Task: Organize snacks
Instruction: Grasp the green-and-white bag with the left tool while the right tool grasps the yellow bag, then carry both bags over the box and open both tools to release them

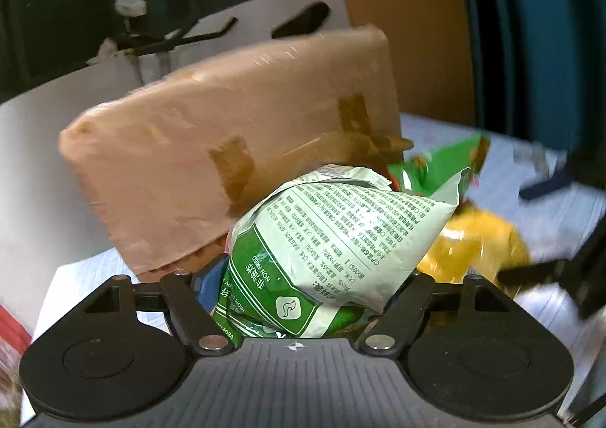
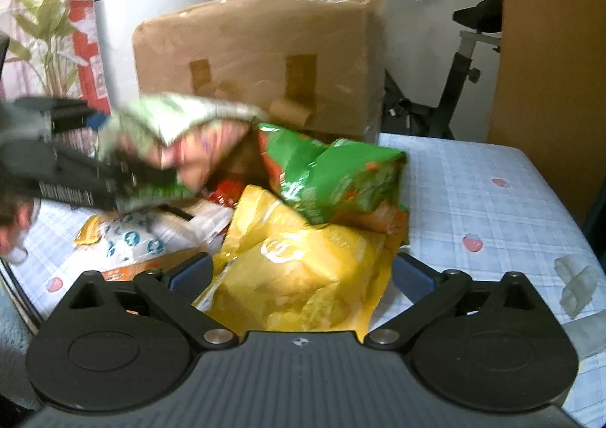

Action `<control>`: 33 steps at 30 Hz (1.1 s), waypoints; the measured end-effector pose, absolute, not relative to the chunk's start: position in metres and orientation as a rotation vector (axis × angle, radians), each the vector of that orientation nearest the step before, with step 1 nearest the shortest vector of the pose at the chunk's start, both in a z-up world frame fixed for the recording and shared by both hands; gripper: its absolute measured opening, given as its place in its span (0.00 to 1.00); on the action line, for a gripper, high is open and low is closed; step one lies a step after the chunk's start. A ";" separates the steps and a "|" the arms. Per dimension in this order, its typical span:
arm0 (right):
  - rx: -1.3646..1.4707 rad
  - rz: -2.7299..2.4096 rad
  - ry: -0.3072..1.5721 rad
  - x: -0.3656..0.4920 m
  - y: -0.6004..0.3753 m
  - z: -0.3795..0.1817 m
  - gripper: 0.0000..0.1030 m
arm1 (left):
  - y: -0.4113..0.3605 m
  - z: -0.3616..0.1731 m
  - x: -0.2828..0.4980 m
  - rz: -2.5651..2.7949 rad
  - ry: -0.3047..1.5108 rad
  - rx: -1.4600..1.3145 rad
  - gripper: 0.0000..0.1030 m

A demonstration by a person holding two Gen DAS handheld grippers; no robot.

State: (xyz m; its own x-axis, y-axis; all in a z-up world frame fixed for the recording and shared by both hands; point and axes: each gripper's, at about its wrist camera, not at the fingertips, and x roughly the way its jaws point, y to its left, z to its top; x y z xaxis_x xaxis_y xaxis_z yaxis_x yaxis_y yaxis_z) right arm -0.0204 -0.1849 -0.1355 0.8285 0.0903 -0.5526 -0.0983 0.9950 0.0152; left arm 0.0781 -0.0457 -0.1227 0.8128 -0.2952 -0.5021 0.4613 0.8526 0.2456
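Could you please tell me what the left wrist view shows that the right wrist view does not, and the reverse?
Only the left wrist view shows the printed back of the pale green snack bag held in the left gripper. Only the right wrist view shows the plant, the exercise bike, the white blue-dotted packet and the open right gripper. Both show the cardboard box, the yellow snack bag and the checked tablecloth.

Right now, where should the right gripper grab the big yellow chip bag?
Probably by its near crimped edge, coming straight in from the front. The yellow chip bag lies flat between the right gripper's open fingers, and a green bag leans on its far end.
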 end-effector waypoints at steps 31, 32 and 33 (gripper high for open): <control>-0.159 0.058 0.639 -0.016 -0.164 -0.130 0.70 | 0.001 -0.105 0.041 -0.329 0.450 -0.057 0.76; -0.130 0.079 0.643 -0.018 -0.166 -0.126 0.69 | 0.002 -0.104 0.041 -0.333 0.448 -0.057 0.76; -0.102 0.099 0.642 -0.022 -0.166 -0.121 0.68 | 0.003 -0.103 0.041 -0.336 0.447 -0.059 0.76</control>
State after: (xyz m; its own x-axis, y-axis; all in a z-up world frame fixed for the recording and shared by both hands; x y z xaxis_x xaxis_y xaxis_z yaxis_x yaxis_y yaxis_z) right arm -0.0224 -0.1659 -0.1212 0.7965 0.0607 -0.6015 -0.1242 0.9902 -0.0644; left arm 0.0405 0.0033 -0.1027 0.8474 -0.3319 -0.4145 0.3061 0.9432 -0.1294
